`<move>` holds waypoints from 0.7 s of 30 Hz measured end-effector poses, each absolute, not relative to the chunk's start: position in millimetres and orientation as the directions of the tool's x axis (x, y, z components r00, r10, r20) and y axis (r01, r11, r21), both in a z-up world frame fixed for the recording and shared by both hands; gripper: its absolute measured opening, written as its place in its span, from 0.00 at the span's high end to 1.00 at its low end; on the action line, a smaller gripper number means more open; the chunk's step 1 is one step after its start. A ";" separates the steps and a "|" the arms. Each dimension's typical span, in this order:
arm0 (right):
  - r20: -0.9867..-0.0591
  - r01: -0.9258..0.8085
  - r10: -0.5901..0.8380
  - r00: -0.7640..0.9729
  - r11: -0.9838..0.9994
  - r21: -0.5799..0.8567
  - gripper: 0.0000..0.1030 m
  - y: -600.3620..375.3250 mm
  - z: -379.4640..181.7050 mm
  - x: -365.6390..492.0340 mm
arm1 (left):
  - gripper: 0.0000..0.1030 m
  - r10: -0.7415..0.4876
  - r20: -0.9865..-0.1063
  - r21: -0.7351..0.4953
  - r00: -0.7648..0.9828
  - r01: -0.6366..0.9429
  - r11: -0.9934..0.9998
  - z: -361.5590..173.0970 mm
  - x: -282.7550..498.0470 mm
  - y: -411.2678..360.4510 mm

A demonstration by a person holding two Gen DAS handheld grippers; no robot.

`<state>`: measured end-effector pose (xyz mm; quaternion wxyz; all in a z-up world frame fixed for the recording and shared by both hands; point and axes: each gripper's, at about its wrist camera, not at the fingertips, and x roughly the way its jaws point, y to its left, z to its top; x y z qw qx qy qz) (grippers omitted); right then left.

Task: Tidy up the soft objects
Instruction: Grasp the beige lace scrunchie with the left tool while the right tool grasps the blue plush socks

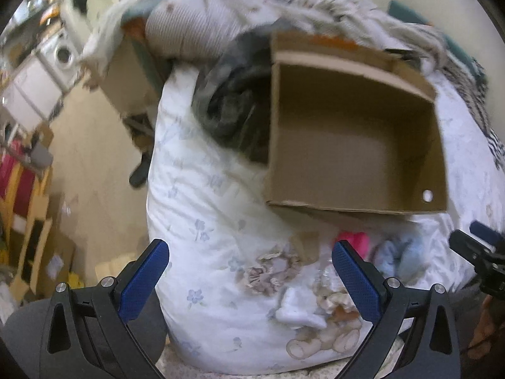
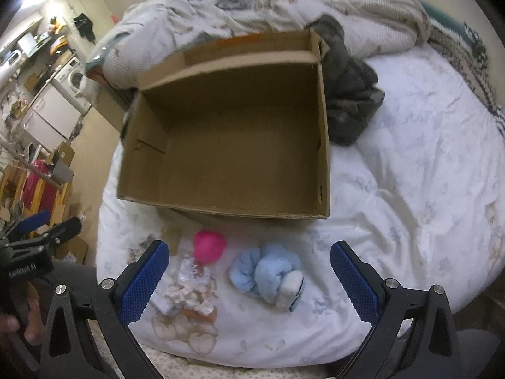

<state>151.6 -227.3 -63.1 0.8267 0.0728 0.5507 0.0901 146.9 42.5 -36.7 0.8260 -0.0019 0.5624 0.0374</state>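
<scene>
Lying sideways — blue plush (image 2: 266, 273), box (image 2: 227, 126) behind.

1. Our left wrist camera looked down from above the bed's (image 1: 221, 189) left edge.
2. Our right wrist camera sat nearer the cardboard box (image 2: 233, 132), which both views shared.

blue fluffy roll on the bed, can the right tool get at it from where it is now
Probably yes. The blue fluffy roll lies bare on the duvet, between the open right tool's fingers, in front of the cardboard box. Only the pink ball sits nearby.
</scene>
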 end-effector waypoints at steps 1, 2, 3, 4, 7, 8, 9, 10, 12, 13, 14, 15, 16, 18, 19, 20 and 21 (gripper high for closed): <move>-0.903 -0.059 0.230 0.363 0.973 0.224 0.00 -229.3 -68.4 155.0 | 0.00 0.056 -0.939 0.032 0.340 -0.076 0.997 -44.1 150.4 46.5; -0.909 -0.047 0.227 0.349 0.973 0.225 0.00 -231.3 -75.6 158.9 | 0.01 0.047 -0.949 0.020 0.310 -0.090 0.996 -53.7 154.3 50.9; -0.915 -0.037 0.224 0.337 0.974 0.225 0.00 -233.3 -82.8 162.7 | 0.02 0.042 -0.959 0.014 0.280 -0.099 0.995 -64.3 157.9 54.0; -0.919 -0.029 0.221 0.326 0.974 0.224 0.00 -235.5 -89.2 165.9 | 0.04 0.043 -0.968 0.019 0.248 -0.100 0.995 -75.5 161.2 55.1; -0.933 0.010 0.217 0.287 0.973 0.229 0.00 -242.6 -112.1 171.5 | 0.15 0.017 -0.988 0.004 0.151 -0.086 0.996 -107.6 168.6 55.2; -0.937 0.023 0.222 0.271 0.971 0.237 0.00 -244.9 -118.9 172.4 | 0.15 0.018 -0.992 0.008 0.125 -0.074 0.997 -115.8 170.2 54.1; -0.939 0.034 0.228 0.256 0.969 0.245 0.00 -246.6 -124.2 173.4 | 0.15 0.026 -0.995 0.022 0.094 -0.048 0.999 -128.7 172.0 50.9; -0.941 0.047 0.238 0.239 0.966 0.256 0.00 -248.8 -130.7 173.9 | 0.15 0.040 -0.997 0.039 0.063 -0.010 0.999 -142.2 173.3 46.3; -0.941 0.079 0.263 0.213 0.955 0.285 0.00 -254.1 -140.5 175.2 | 0.15 0.083 -0.997 0.083 0.005 0.065 0.994 -163.8 173.7 36.7; -0.940 0.092 0.277 0.199 0.950 0.299 0.00 -255.4 -143.7 176.1 | 0.15 0.078 -0.997 0.077 -0.007 0.076 0.994 -168.7 173.8 34.6; -0.938 0.103 0.293 0.185 0.944 0.315 0.00 -256.9 -147.3 176.9 | 0.15 0.053 -0.998 0.051 -0.021 0.080 0.996 -173.0 173.0 32.3; -0.937 0.112 0.303 0.174 0.939 0.324 0.00 -258.0 -150.0 177.3 | 0.15 0.023 -0.999 0.021 -0.030 0.085 0.996 -174.7 172.5 29.1; -0.937 0.120 0.306 0.169 0.937 0.327 0.00 -259.0 -152.6 177.7 | 0.15 0.009 -0.999 0.006 -0.031 0.097 0.995 -174.5 171.7 25.2; -0.938 0.138 0.308 0.157 0.934 0.329 0.00 -260.0 -157.2 177.7 | 0.15 0.007 -0.999 0.003 -0.040 0.119 0.993 -176.1 170.8 16.4; -0.938 0.142 0.312 0.148 0.932 0.333 0.00 -259.5 -159.6 178.0 | 0.15 0.010 -0.999 0.005 -0.044 0.123 0.992 -178.2 170.5 14.0; -0.938 0.144 0.318 0.136 0.931 0.336 0.00 -259.1 -161.9 178.2 | 0.16 0.014 -0.999 0.008 -0.049 0.124 0.992 -181.4 171.3 12.2; -0.940 0.144 0.319 0.122 0.931 0.335 0.00 -257.5 -164.9 178.3 | 0.17 0.022 -0.998 0.015 -0.056 0.123 0.992 -184.8 171.9 10.8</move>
